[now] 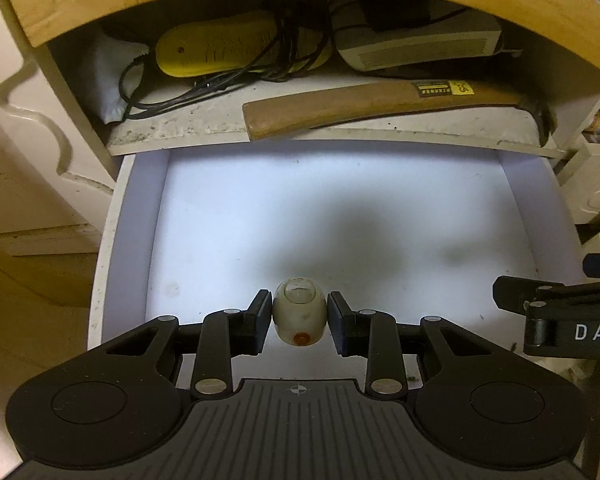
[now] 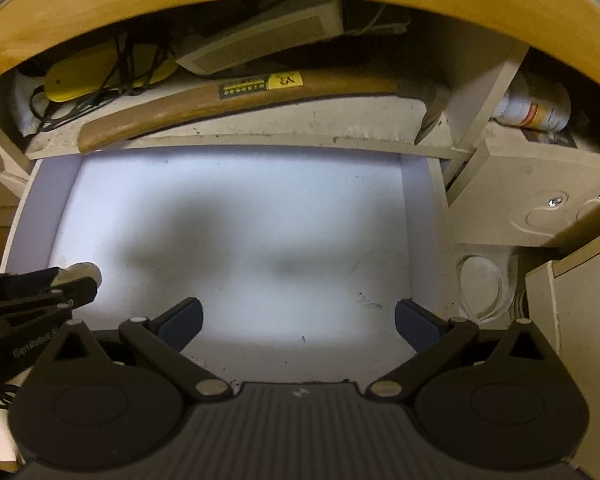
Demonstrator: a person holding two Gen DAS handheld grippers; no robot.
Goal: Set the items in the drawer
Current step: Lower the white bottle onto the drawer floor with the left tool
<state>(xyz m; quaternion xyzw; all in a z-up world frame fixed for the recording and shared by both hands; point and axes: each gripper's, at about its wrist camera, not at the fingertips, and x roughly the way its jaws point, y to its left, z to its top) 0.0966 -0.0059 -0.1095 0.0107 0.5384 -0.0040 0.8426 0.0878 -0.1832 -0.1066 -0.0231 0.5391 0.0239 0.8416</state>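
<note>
We hold a small cream egg-shaped gadget [image 1: 299,317] with an orange button between the pads of our left gripper [image 1: 299,322]. The pads sit just beside its two sides, with slim gaps showing, so we cannot tell if they truly clamp it. It hangs over the near part of the open white drawer [image 1: 134,216], whose floor is brightly lit. From the right wrist view the same gadget [image 2: 85,270] peeks out past the left gripper's black fingers, low on the drawer's left side.

Our right gripper [image 2: 299,322] is spread wide with nothing between its blue pads, above the drawer's front edge. In the left view its arm bears the letters "DAS"; in the right view the left one reads "GenRobot".

On the shelf above the drawer lies a wooden-handled hatchet [image 1: 364,106] with a black and yellow sticker, its text too small to read, behind it a yellow device [image 1: 220,46] tangled in black cable, and a grey vented box [image 1: 416,46].
</note>
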